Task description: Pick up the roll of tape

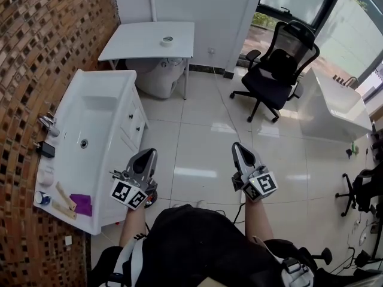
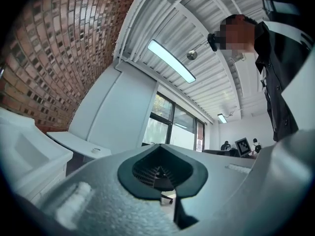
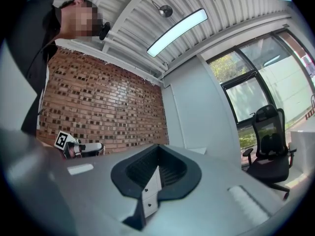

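Unless your closed, empty left gripper (image 1: 148,155) and right gripper (image 1: 238,148) open, you'll shove the roll of tape (image 1: 167,40) at twelve o'clock.

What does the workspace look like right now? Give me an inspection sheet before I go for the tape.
Surface: white table by the far wall, bare apart from the tape.
Job's things: roll of tape lying flat on the table, untouched.
Clutter: purple cloth and small items on the sink counter.
Grippers: left gripper and right gripper both shut, empty, held over the floor, well short of the table.
Cables: thin cable across the floor tiles.
Surroundings: brick wall at left, black office chair, white desk at right.
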